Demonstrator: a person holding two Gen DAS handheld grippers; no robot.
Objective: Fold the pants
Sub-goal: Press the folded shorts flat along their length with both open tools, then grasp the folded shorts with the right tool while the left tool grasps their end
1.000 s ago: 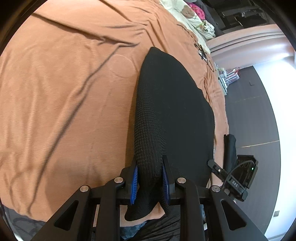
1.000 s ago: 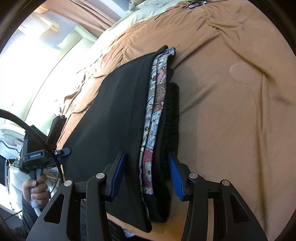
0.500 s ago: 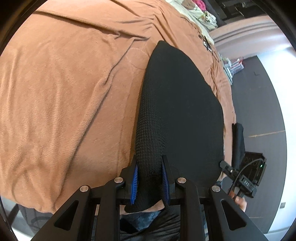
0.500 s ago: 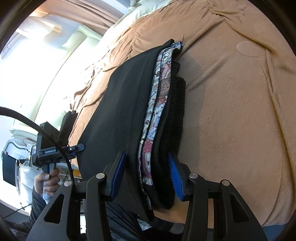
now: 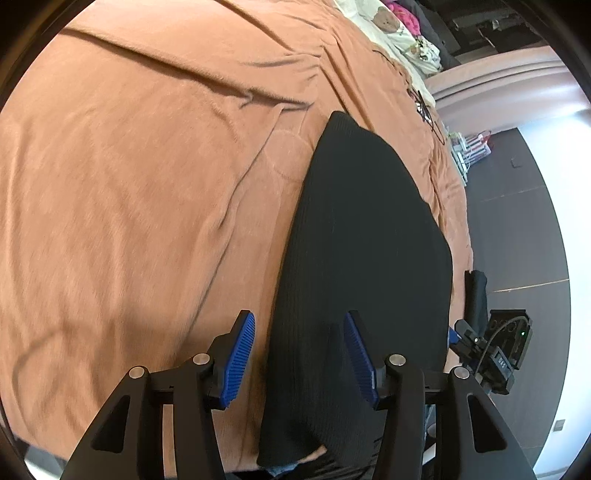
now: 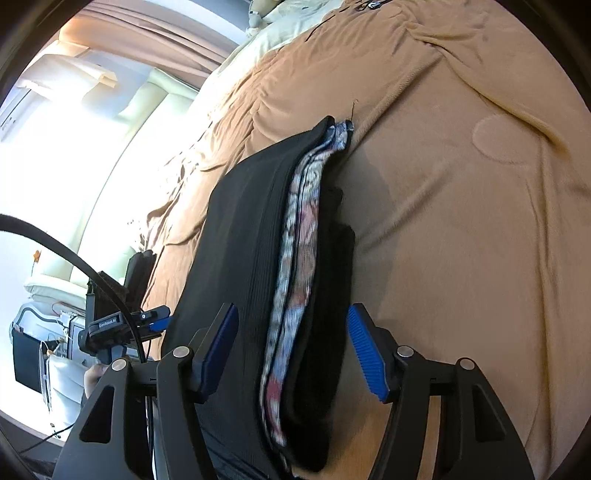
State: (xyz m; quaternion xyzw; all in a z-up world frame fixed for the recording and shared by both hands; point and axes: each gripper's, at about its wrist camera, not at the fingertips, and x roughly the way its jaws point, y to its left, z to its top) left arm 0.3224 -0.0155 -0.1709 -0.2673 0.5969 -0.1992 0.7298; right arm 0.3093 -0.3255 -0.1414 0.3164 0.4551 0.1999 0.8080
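Rumpled tan blanket (image 5: 147,192), printed cream pillow (image 5: 402,33), dark floor (image 5: 517,229), beige curtain (image 6: 147,44)

pants (image 5: 365,236): folded, lying on the bed (image 5: 129,177) near its front edge, the long way running from me toward the far end.
left gripper (image 5: 300,350): I hold it over the near left edge of the pants; jaws just opened, one pad over the bed, the other over the cloth, neither pressing.
right gripper (image 6: 291,350): I hold it astride the stacked layers at the pants' right edge; jaws just opened, pads clear on both sides.
pillows (image 5: 402,33): at the bed's far end, behind the pants.
floor (image 5: 517,221): beside the bed, right of the pants in my left view.
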